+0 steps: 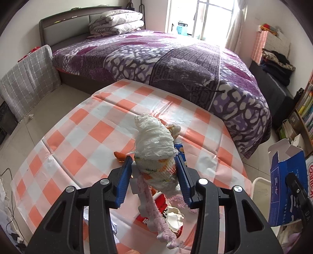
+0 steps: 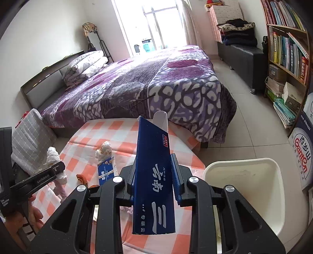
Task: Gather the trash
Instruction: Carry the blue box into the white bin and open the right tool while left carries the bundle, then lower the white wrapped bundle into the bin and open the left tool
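Pads of the left gripper [image 1: 154, 173] clench a rolled white bundle [image 1: 154, 142], crinkled and part printed in colour, with a fuzzy pink strip [image 1: 156, 213] dangling from its lower end; the bundle hangs above the table without touching it. The right gripper [image 2: 153, 175] is clamped on a tall blue carton [image 2: 152, 175] with white lettering, held upright with its open flap at the top. Just right of that gripper stands a cream bin [image 2: 272, 197], open-topped, beside the table edge; the carton is still left of its rim, not over it. Under the left gripper, on the orange-and-white checked cloth [image 1: 78, 136], lie a red-and-white packet [image 1: 159, 207] and crumpled paper [image 1: 176, 216]. Further out on the cloth are an orange scrap [image 1: 119, 155], a small blue pack [image 2: 105, 173] lying flat, and a crumpled tissue [image 2: 103, 149] just beyond it. At the left edge of the right view a hand [image 2: 35, 215] shows below the left gripper's frame. Beyond the table is a bed [image 1: 176, 64] under a purple patterned blanket, folded quilts [image 1: 117, 21] at its head, then a bright window [image 1: 201, 15]. A bookshelf [image 2: 287, 48] fills the right wall.
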`<state>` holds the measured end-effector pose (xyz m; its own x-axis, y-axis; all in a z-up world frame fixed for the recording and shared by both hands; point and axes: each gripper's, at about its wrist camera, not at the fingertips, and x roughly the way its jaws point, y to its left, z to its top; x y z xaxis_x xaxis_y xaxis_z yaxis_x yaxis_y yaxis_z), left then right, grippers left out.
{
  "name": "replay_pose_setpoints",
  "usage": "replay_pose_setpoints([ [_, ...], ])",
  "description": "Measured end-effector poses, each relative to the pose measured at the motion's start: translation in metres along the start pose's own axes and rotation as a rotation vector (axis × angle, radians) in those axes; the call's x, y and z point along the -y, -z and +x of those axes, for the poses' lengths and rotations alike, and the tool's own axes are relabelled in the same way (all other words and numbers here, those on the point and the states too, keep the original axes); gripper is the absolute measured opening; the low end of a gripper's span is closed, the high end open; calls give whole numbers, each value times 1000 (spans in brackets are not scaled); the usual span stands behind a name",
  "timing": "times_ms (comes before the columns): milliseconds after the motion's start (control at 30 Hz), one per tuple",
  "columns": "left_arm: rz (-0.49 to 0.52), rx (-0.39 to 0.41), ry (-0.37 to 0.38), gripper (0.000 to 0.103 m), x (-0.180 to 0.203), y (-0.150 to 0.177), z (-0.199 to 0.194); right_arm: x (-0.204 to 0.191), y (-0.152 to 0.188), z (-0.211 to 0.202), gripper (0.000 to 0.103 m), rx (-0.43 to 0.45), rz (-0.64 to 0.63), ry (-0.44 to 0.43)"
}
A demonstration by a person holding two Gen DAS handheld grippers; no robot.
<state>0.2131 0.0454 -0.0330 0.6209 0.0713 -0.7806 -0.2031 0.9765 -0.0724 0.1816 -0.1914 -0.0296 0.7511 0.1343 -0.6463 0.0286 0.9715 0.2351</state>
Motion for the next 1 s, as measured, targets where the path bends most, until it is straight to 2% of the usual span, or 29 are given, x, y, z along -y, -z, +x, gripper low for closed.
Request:
replay_pose_setpoints([
  [600, 142, -26, 96, 45, 80, 27, -6, 89, -7, -18, 28, -17, 202, 143],
  [733, 170, -46, 140, 45, 101, 34, -8, 108, -7, -25, 32, -9, 242, 166],
  [800, 183, -59, 163, 45, 112, 38, -8, 117, -6, -30, 38, -1, 264, 177],
  [867, 199, -70, 183, 45, 123, 43, -9, 126, -6, -35, 51, 14, 285, 190],
  [1000, 239, -81, 208, 45, 144, 54, -11, 143, -5, -47, 63, 43, 337, 207],
])
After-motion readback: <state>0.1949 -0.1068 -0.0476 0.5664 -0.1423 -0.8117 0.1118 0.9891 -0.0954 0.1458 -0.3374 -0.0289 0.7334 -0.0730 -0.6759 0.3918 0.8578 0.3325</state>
